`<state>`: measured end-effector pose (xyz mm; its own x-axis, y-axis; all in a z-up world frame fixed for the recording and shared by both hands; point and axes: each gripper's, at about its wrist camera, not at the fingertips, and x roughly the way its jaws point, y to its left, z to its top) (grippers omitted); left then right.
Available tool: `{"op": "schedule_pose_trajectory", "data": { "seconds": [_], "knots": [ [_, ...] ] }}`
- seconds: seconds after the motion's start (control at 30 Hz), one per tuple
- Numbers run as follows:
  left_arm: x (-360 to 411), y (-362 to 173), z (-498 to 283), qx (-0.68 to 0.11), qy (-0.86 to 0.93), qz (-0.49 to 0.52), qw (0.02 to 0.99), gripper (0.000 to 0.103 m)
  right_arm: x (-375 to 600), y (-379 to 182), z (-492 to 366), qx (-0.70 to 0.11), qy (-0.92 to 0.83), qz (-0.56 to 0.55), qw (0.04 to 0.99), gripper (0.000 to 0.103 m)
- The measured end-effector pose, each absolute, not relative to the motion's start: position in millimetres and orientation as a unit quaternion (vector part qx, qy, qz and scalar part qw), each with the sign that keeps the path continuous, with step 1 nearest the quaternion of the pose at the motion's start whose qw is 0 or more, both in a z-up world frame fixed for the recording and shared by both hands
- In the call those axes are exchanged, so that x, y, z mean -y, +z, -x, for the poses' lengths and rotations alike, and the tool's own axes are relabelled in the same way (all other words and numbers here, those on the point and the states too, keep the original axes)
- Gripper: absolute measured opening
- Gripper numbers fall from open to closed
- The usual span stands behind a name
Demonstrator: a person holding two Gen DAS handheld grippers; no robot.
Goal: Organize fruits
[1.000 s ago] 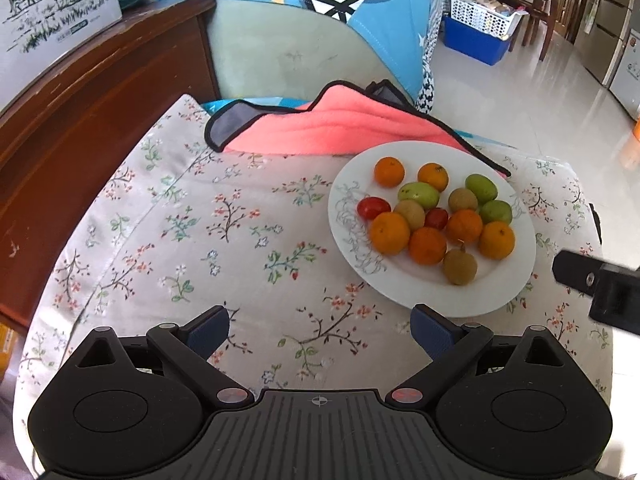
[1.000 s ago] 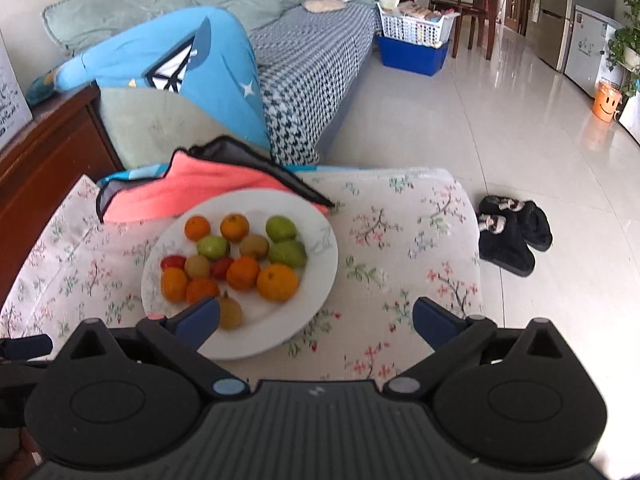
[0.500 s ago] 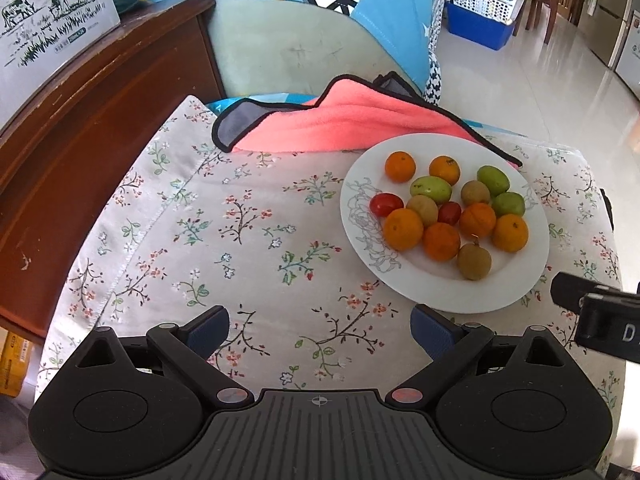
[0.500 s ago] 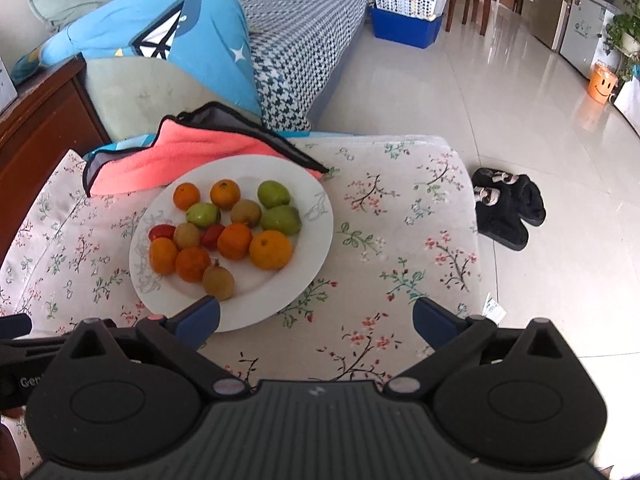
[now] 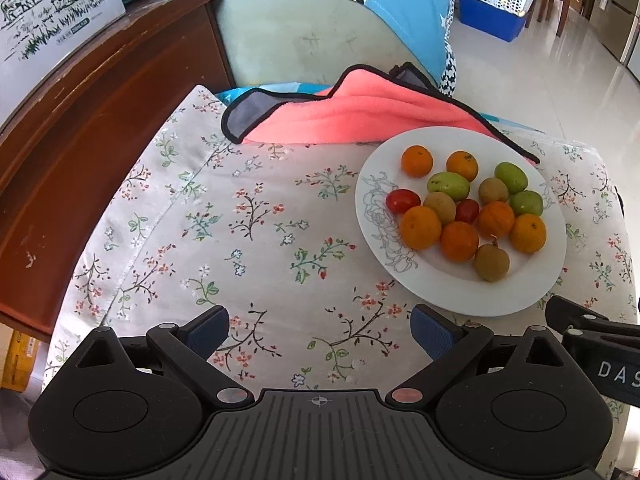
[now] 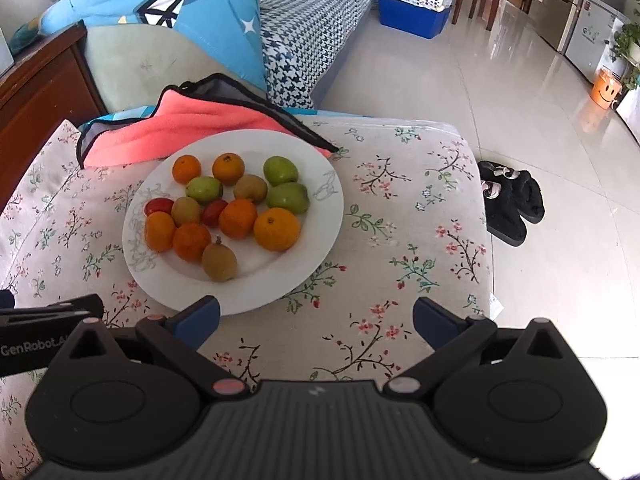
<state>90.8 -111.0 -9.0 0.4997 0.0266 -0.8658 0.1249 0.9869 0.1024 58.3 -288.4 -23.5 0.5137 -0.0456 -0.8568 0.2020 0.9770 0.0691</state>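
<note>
- The white plate rests on the flower-print tabletop, its far rim touching a pink cloth.
- The fruits are heaped on it: oranges, green ones, brownish ones and two small red ones.
- The left hand-held gripper and the right hand-held gripper are both spread wide and empty, near the plate's front rim.
- The fruits look light, round and apt to roll; the red ones probably bruise easily. Taking the brown fruit across its middle seems easiest, since it sits at the heap's edge.
- The tabletop's near edge is hidden behind the gripper bodies.

Bare cloth left of plate, pink towel blocks behind
</note>
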Motion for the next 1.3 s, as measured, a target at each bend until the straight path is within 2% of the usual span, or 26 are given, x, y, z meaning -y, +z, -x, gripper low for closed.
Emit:
{"op": "schedule_pose_trajectory", "data": {
  "seconds": [1.3],
  "knots": [
    [118.6, -16.0, -99.1, -0.505, -0.016, -0.091, 0.858, 0.098, 282.6, -28.5, -65.8, -0.487, -0.085, -0.063, 0.867, 0.102]
  ]
}}
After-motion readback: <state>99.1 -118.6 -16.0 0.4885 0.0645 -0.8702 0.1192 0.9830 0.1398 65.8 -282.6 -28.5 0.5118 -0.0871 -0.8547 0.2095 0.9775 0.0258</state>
